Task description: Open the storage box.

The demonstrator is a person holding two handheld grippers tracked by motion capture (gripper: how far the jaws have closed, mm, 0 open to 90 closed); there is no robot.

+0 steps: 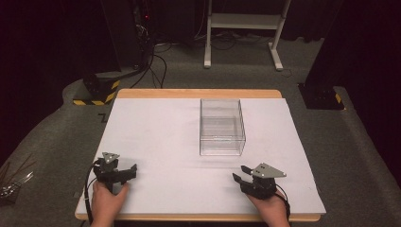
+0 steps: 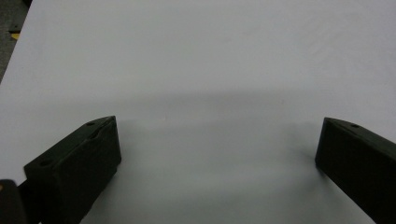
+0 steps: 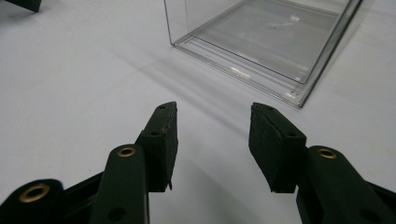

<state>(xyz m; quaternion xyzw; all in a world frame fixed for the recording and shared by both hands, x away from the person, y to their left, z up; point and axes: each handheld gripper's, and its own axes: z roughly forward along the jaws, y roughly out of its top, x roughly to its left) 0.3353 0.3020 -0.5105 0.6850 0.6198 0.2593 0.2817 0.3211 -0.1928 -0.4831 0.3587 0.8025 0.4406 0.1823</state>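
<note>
Scene: you worked at a table covered by a white sheet, seen from above.
Box: a clear box stood open-topped and upright, just beyond the table's centre, toward 12 o'clock. It held nothing visible.
Left gripper: your left gripper sat at about 8 o'clock from the box, well apart from it. In the left gripper view its jaws stood wide apart over bare sheet, with nothing between them.
Right gripper: your right gripper sat at about 5 o'clock from the box, near the table's front edge. In the right gripper view its jaws were parted and empty, pointing at the box's near corner without touching it.
Hands: each hand gripped its tool from the table's 6 o'clock edge.
</note>
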